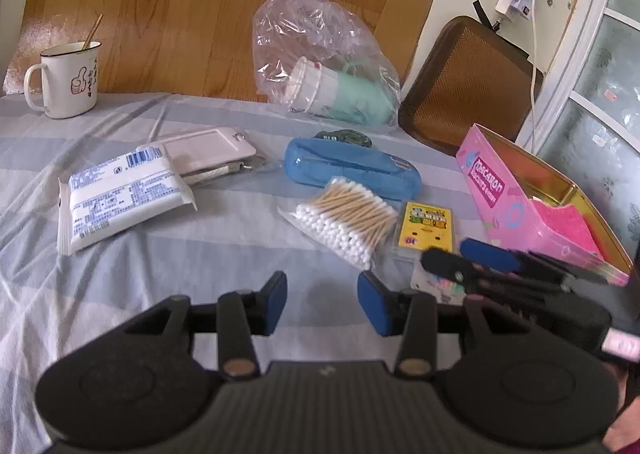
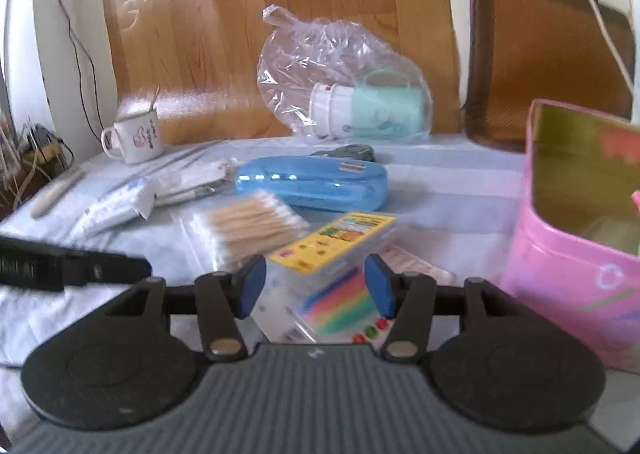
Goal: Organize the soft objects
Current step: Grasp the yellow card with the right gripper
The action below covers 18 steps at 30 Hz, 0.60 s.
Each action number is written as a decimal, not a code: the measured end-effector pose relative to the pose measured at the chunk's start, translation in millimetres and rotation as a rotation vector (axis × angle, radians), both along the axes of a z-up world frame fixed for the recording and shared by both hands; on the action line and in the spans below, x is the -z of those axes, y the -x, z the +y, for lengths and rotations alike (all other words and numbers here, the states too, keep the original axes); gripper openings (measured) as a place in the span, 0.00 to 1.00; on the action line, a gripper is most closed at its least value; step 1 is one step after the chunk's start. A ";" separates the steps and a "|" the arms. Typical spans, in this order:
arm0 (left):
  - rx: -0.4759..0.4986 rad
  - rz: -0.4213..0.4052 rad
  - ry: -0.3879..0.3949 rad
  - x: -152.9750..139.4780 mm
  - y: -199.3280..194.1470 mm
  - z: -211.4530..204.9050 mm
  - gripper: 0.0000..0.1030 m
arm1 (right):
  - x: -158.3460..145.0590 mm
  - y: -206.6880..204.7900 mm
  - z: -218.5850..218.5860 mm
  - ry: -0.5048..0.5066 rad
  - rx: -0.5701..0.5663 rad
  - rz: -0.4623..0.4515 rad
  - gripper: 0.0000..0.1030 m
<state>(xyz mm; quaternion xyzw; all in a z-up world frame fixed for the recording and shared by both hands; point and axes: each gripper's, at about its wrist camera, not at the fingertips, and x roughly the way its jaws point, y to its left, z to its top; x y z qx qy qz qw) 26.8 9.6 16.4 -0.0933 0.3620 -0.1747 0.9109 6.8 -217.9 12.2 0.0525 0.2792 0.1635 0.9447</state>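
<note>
Our right gripper (image 2: pixel 316 286) hangs open astride the rainbow-coloured packet (image 2: pixel 340 306), low centre frame; the left gripper (image 1: pixel 322 302) is open over bare sheet. We judge the packet light and slippery: pinch its long edges.

Striped cloth (image 1: pixel 200 254) under tissue pack (image 1: pixel 120 198)

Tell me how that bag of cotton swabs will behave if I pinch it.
The bag of cotton swabs looks light: thin wooden sticks with cotton tips. Its clear film is probably slick and loose, so the fingers may grab film alone and the bundle could sag or slide inside. Lying flat on the striped cloth, it shouldn't roll.
</note>
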 end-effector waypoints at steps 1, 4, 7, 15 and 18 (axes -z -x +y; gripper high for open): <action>0.001 0.002 0.005 0.4 -0.3 1.1 0.39 | 0.7 -2.3 0.3 -0.010 -0.003 0.008 0.55; 0.006 0.009 0.022 1.1 -1.3 3.0 0.39 | 3.7 -3.5 4.1 0.007 0.005 0.008 0.31; 0.016 0.012 0.031 1.0 -1.5 2.7 0.39 | 4.7 2.6 2.5 0.019 -0.003 0.004 0.03; 0.065 0.016 0.036 0.0 0.3 -10.2 0.39 | -8.3 -21.1 -18.3 -0.085 0.077 0.026 0.08; 0.087 0.024 0.028 1.3 2.2 -15.1 0.39 | -9.8 -57.0 -21.7 -0.109 0.111 0.088 0.13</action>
